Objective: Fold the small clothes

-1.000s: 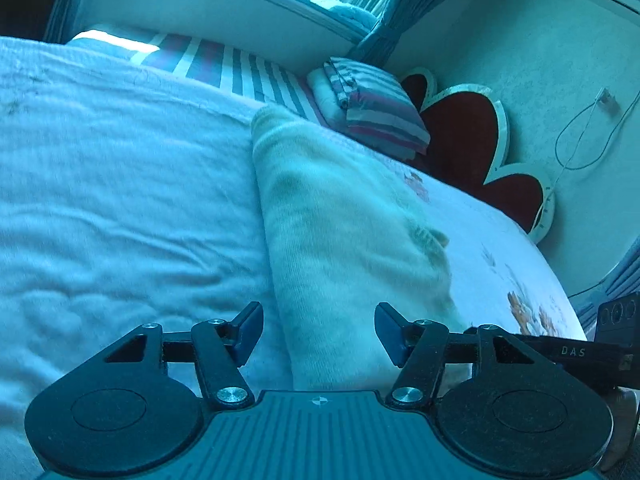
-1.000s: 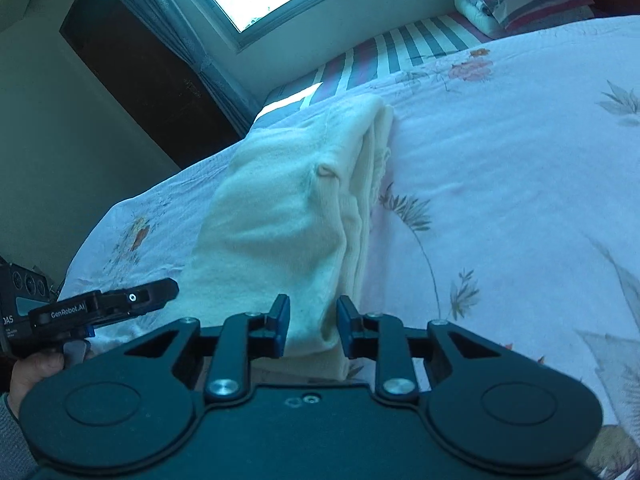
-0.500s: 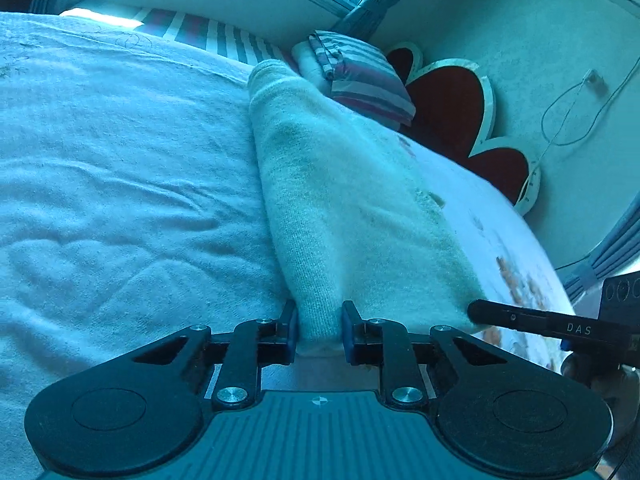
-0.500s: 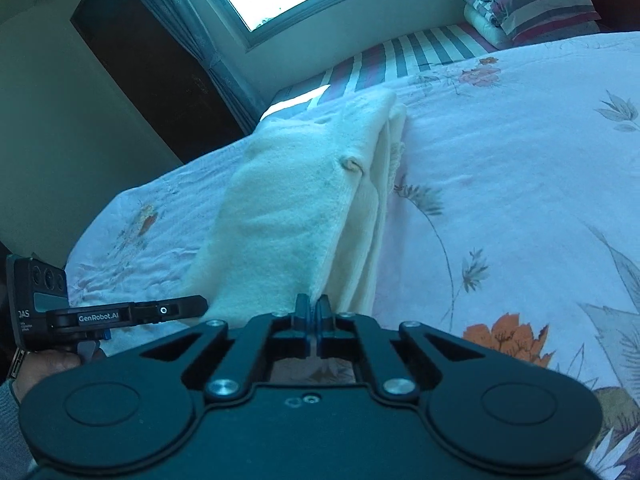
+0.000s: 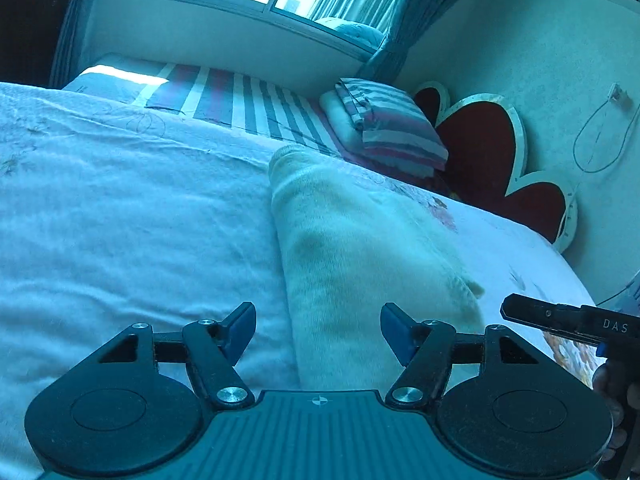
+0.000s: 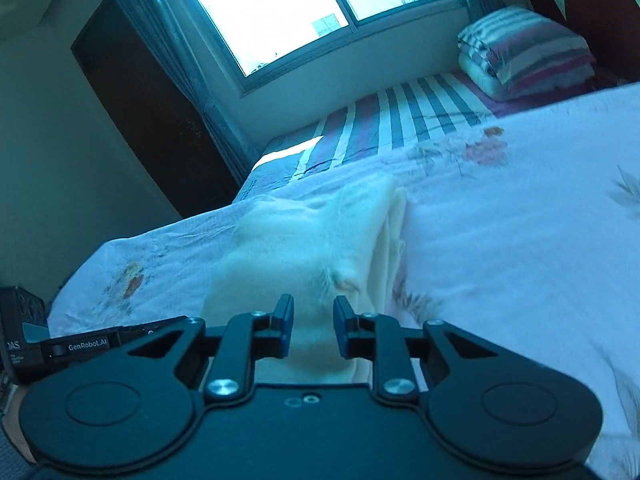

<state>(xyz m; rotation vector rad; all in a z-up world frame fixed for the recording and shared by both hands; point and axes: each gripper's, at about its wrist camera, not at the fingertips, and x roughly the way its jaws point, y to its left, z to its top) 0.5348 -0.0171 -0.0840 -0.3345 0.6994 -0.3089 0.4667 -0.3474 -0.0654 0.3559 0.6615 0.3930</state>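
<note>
A folded cream garment (image 5: 360, 264) is shown lying lengthwise on the bed (image 5: 120, 220), its near end framed by the wide-open left hand-held gripper (image 5: 318, 326) and the narrowly parted, empty right hand-held gripper (image 6: 313, 330), presumably for the next fold.

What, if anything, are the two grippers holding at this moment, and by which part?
Nothing is held. The left gripper and right gripper are both open over the near end of the cream garment.
</note>
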